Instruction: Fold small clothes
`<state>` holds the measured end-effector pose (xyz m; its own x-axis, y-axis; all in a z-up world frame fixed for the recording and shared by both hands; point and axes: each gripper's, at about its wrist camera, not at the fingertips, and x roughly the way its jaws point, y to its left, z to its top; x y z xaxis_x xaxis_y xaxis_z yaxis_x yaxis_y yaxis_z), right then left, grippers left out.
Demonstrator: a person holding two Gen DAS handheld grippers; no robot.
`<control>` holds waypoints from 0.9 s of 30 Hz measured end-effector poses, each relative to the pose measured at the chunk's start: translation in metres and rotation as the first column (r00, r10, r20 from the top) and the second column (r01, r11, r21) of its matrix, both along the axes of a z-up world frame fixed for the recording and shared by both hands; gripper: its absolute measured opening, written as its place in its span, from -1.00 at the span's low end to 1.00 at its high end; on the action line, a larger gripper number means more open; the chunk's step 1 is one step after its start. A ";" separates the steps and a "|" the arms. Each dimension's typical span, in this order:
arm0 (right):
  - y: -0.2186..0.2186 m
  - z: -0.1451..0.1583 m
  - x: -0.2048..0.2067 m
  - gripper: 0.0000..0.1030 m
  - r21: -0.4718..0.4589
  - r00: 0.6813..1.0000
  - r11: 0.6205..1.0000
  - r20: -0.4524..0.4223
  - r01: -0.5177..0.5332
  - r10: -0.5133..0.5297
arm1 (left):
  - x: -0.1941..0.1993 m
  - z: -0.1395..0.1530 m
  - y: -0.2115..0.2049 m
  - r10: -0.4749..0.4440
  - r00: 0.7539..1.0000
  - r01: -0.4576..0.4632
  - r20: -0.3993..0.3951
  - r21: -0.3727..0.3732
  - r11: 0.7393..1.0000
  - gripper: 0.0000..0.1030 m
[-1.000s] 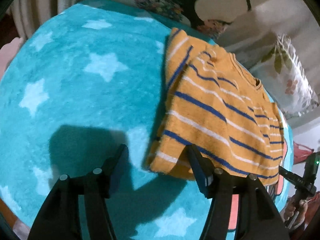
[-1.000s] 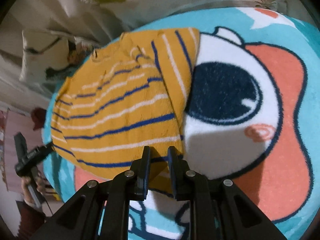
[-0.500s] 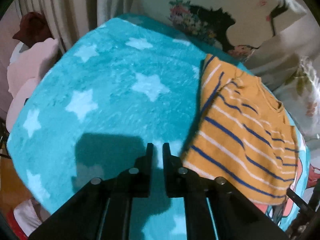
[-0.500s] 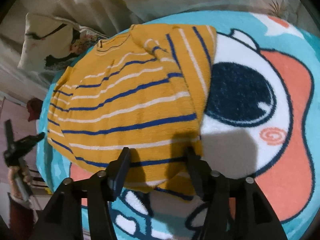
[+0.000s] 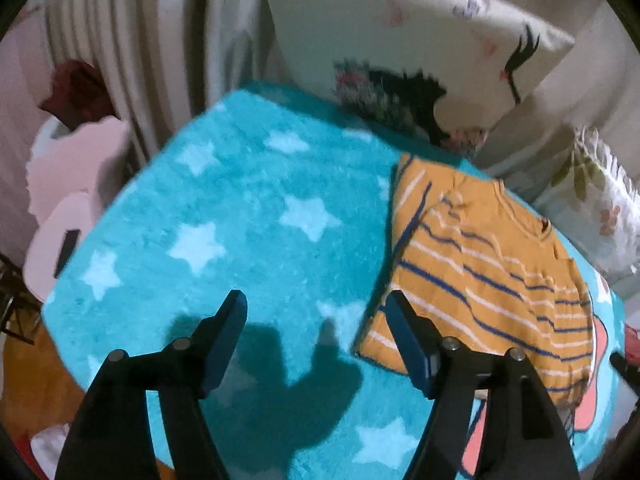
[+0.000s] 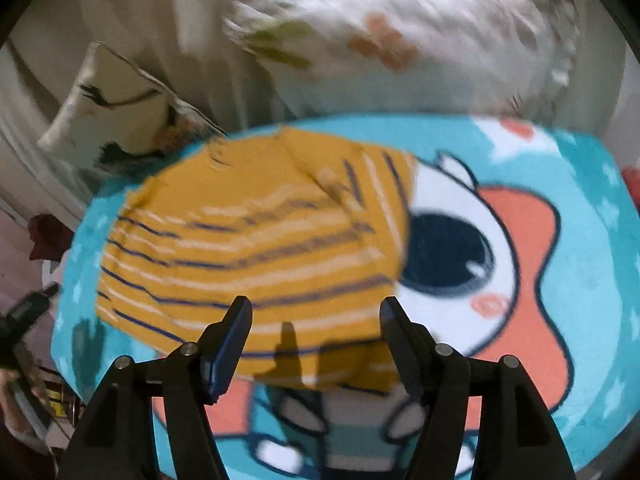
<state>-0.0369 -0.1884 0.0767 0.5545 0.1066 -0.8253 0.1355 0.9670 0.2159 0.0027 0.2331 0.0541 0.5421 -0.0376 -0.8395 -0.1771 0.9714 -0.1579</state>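
Both grippers have backed up and away from the shirt since a second ago, and each has let go: the left gripper (image 5: 316,336), closed half a second back, now stands spread wide, and the right gripper (image 6: 316,332), which was pinching the hem, is wide apart too, with nothing between its fingers. The blanket (image 5: 224,216), teal with pale stars, covers the whole work surface and gives the cloth a soft, flat bed; in the right view its cartoon print (image 6: 500,264) shows at 3 o'clock of the shirt. Pillows (image 5: 420,52) lean behind it at 12 o'clock, out of the way. The shirt (image 5: 472,272), orange with blue and white stripes, lies flat on the blanket at 3 o'clock in the left view and fills the centre-left of the right view (image 6: 256,248), its sides turned in so the edges run fairly straight. I judge the sleeves-in folds are done, which would explain why both tools hang free above the near hem. The likely next step is taking that hem and carrying it toward the collar at 12 o'clock. The right view is blurred, so finer creases cannot be told.
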 end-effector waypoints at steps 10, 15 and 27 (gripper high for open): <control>0.172 -0.004 0.097 0.36 -0.002 0.958 0.961 -0.083 -0.277 0.276 | 0.024 -0.021 0.044 -0.086 0.994 0.087 -0.067 0.018 0.996 0.37; 0.237 -0.030 0.141 0.36 -0.004 0.921 0.933 -0.157 -0.361 0.356 | 0.029 -0.020 0.087 -0.030 0.997 0.030 -0.067 -0.010 1.000 0.37; 0.305 -0.075 0.189 0.53 -0.271 0.905 0.880 -0.292 -0.389 0.310 | 0.032 -0.038 0.136 0.054 0.994 -0.066 -0.096 -0.133 0.989 0.37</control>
